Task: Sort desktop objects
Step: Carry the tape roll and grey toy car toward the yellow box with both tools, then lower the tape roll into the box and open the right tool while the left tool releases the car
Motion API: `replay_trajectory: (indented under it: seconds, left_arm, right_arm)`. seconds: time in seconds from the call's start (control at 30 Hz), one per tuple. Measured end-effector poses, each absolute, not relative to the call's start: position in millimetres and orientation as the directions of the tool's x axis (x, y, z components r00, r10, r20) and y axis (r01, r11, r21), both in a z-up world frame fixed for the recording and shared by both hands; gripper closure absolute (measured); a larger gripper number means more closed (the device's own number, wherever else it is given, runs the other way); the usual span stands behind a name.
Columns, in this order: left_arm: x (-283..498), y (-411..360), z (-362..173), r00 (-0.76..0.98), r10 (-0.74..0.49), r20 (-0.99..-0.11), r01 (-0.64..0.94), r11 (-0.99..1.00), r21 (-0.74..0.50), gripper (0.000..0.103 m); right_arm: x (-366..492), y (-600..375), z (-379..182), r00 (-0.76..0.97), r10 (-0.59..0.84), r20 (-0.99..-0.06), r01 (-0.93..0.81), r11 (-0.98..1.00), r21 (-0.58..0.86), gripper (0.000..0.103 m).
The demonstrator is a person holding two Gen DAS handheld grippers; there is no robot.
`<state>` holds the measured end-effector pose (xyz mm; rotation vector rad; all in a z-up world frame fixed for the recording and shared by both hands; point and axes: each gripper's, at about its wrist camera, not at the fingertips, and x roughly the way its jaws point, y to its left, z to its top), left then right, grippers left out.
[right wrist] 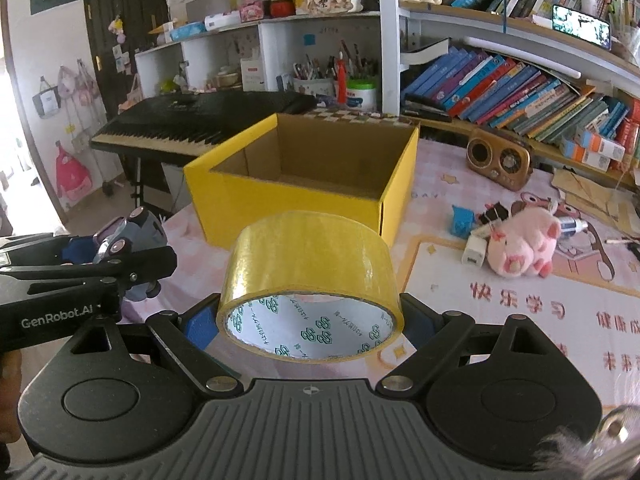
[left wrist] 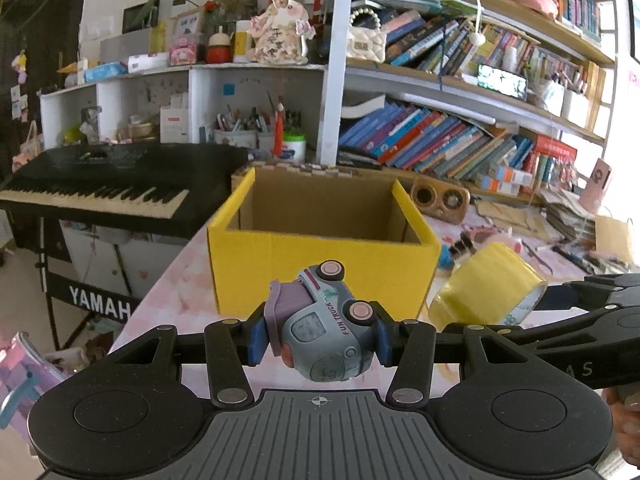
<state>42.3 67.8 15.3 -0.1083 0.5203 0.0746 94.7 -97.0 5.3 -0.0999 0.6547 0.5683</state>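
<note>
Sorting is at an early stage: the yellow cardboard box (right wrist: pixel 304 184) on the pink desk mat (right wrist: pixel 520 312) appears to hold nothing on the part of its floor that shows, though the near wall hides the rest.

Left gripper (left wrist: pixel 320 340): clamped on the toy truck (left wrist: pixel 324 320), a grey vehicle lettered "FUN TRUCK". The blue pads (left wrist: pixel 256 340) press its two sides, and the truck lies tilted on its side with two pink wheels up. It is held clear of the mat, just short of the box's near wall.

Right gripper (right wrist: pixel 310 326): clamped on the roll of yellow tape (right wrist: pixel 310 280). The jaws stand wide, one blue pad at each flank of the roll, and the printed core faces the camera. The roll is likewise carried in the air in front of the box.

Both grippers sit side by side, each visible at the edge of the other's view.

Judged status:
- Done: two items picked up and brought near the box.
- Pending: carry each over the rim and let go inside.
- Left on the mat: the plush pig (right wrist: pixel 524 248), a blue object (right wrist: pixel 462 220), binder clips (right wrist: pixel 496 212) and a white charger (right wrist: pixel 474 254), grouped to the right of the box.

The wooden radio (right wrist: pixel 498 160) near the bookshelf may or may not belong to the sort; this cannot be determined.
</note>
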Motion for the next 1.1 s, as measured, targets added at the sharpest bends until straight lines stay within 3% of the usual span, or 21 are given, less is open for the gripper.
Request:
replay_trajectory:
  seconds: [0.5, 0.87, 1.1]
  left_arm:
    - [135, 91, 39, 0.896, 0.101, -0.432, -0.148, 0.986, -0.075, 0.053]
    - [215, 93, 21, 0.844, 0.054, -0.534, -0.076, 0.997, -0.018, 0.053]
    - [252, 93, -10, 0.757, 0.043, -0.652, -0.061, 0.998, -0.004, 0.053]
  right_arm:
    - [197, -72, 36, 0.675, 0.526, -0.517, -0.622, 0.783, -0.016, 0.013]
    - [275, -31, 14, 0.583, 0.545, -0.602, -0.783, 0.575, -0.237, 0.013]
    - [318, -8, -9, 0.435, 0.551, -0.713, -0.891, 0.38, -0.249, 0.013]
